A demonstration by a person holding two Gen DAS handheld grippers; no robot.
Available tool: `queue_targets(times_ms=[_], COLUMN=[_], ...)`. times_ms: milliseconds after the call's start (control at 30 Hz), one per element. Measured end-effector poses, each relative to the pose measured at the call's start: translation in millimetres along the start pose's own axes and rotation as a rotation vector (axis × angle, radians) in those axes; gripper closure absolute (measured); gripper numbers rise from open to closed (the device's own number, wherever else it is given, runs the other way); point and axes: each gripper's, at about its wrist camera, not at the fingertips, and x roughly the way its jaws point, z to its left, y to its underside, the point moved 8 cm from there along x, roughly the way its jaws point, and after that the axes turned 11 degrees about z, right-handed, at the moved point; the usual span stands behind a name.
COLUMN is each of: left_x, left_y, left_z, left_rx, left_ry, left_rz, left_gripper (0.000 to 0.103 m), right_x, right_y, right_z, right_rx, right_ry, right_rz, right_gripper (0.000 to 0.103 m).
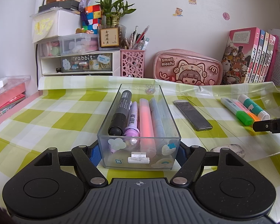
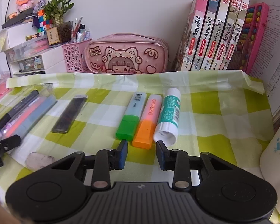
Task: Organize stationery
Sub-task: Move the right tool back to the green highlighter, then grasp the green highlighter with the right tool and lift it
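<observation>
While left tongs (image 1: pixel 139 154) clamp clear rectangular box (image 1: pixel 138 149) — right tongs (image 2: pixel 142 154) apart, empty.

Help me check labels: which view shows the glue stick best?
The right wrist view: the glue stick lies close ahead with its printed label facing the camera. The left wrist view shows it small, at the far right beside the highlighters.

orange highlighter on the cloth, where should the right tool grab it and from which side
Grip the orange highlighter across its flat sides at the orange cap end, coming from the near end along its length. It lies flat, wedged between the green highlighter and the glue stick, so mid-body room looks tight.
</observation>
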Motion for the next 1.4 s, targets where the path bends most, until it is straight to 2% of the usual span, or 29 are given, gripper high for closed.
queue_targets(times_ms=[100, 233, 467, 633, 700, 933, 1033, 1133, 1233, 1400], left_x=[0, 0, 0, 0, 0, 0, 0, 0, 0, -1], left_y=[0, 0, 0, 0, 0, 0, 0, 0, 0, -1], left_z=[0, 0, -1, -1, -1, -1, -1, -1, -2, -3], left_rx=[-0.001, 0.0, 0.002, -0.001, -0.001, -0.001, -0.001, -0.001, 0.001, 0.001], left_ry=[0.001, 0.0, -0.001, 0.001, 0.001, 0.001, 0.001, 0.001, -0.001, -0.002], left_rz=[0.0, 0.0, 0.001, 0.0, 0.0, 0.0, 0.0, 0.0, 0.002, 0.002], left_gripper=[0.03, 0.03, 0.03, 0.03, 0.03, 0.03, 0.03, 0.03, 0.03, 0.03], right_x=[-2, 13, 37, 54, 57, 49, 37, 22, 13, 20], right_y=[-7, -22, -44, -45, -46, -40, -31, -19, -12, -20], right_z=[10, 16, 17, 20, 22, 27, 28, 31, 39, 43], right_rx=[-0.019, -0.055, -0.06, -0.079, -0.099, -0.099, -0.075, -0.035, -0.048, -0.06], right_ry=[-0.026, -0.007, 0.003, 0.017, 0.025, 0.015, -0.021, -0.101, -0.175, -0.159], right_rz=[-0.019, -0.022, 0.009, 0.05, 0.035, 0.057, 0.084, 0.123, 0.165, 0.183], right_gripper=[0.067, 0.067, 0.067, 0.067, 0.067, 0.068, 0.068, 0.068, 0.067, 0.065])
